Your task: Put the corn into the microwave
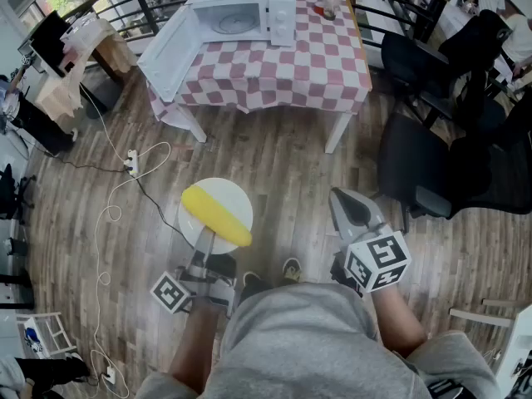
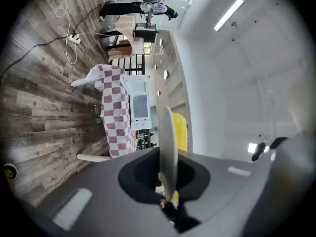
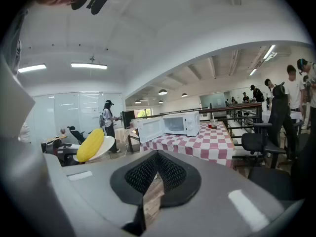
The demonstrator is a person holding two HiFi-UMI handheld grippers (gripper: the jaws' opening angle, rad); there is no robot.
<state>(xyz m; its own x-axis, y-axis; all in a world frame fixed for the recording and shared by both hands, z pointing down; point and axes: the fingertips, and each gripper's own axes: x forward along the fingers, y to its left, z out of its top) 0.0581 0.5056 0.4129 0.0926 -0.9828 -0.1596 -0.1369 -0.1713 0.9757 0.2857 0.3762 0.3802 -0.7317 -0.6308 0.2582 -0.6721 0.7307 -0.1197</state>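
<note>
Left tongs (image 2: 167, 177) are clamped on the rim of the white plate (image 1: 226, 191), which we see edge-on between the jaws in the left gripper view. The grip is at the near edge only, so the plate reaches out ahead of the tongs like a tray. The corn (image 1: 218, 215) lies loose across the plate, a yellow cob slanting down to the right in the head view, with nothing pinning it. Right tongs (image 3: 151, 189) are closed together, nothing between them, held beside the plate and apart from it. Beneath is wooden floor (image 1: 283, 156); we stand well back from the surface (image 1: 291, 66) with its red-and-white checked cloth. The microwave (image 1: 246, 17) sits toward the surface's far left, door (image 1: 171, 53) swung wide, cavity empty as far as we can tell. We judge the step in hand to be the carry. The next move calls for bringing the plate in level so the cob does not roll, then lining up with the opening clear of the door.
</note>
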